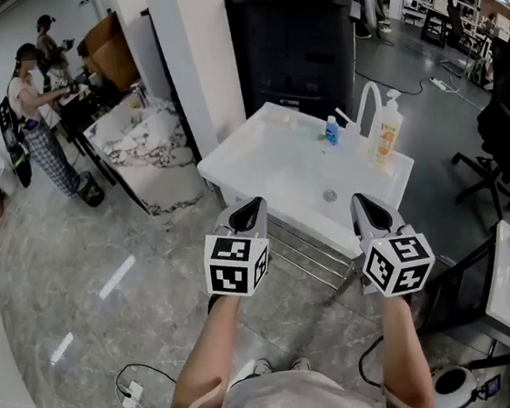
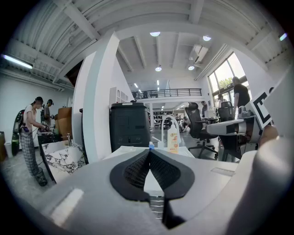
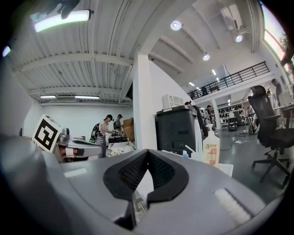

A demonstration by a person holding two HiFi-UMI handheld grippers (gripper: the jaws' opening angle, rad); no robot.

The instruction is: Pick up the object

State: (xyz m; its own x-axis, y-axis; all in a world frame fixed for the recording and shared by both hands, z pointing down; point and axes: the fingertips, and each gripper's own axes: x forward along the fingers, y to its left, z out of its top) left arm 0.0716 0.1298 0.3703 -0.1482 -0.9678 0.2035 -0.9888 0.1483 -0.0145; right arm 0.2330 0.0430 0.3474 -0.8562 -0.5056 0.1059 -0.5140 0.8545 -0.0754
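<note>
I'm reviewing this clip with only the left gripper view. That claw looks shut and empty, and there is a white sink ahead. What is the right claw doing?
Observer: The right claw is shut too, with nothing between its jaws.
Operator: Are the grippers over the basin?
Observer: No. In the head view the left claw and the right one appear to sit at the near edge of the sink, not over the basin.
Operator: Is anything lying in the basin?
Observer: I see only a drain. The pump bottle and a small blue bottle stand at the far side.
</note>
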